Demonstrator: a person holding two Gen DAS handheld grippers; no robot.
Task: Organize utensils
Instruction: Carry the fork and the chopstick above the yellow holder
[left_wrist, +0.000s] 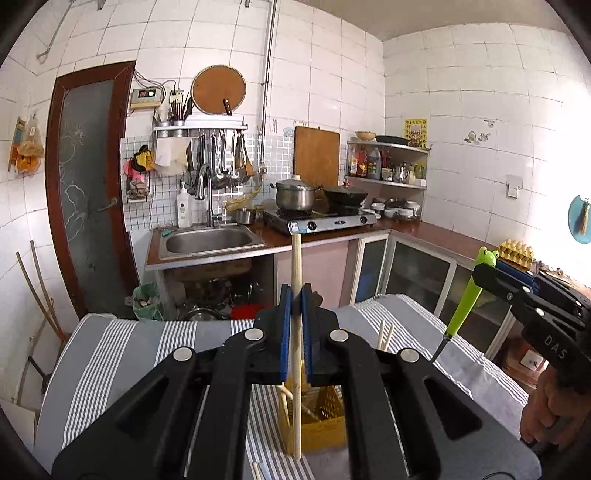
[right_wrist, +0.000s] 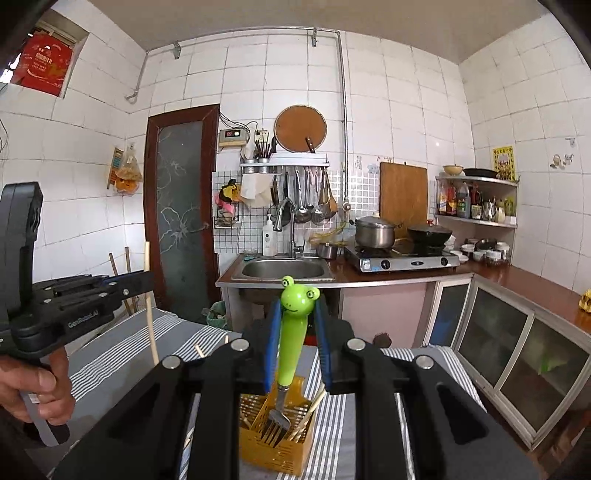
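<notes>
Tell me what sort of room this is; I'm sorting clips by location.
A home kitchen, most likely: a steel sink set in the counter, a two-burner gas stove with a pot and wok, and ladles hanging on the tiled wall.

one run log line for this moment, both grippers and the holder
left gripper: shut on chopstick | right gripper: shut on frog fork | both above yellow holder | striped cloth

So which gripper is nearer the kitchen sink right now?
Neither clearly. The left gripper with its chopstick and the right gripper with the frog fork both sit well back from the sink.
</notes>
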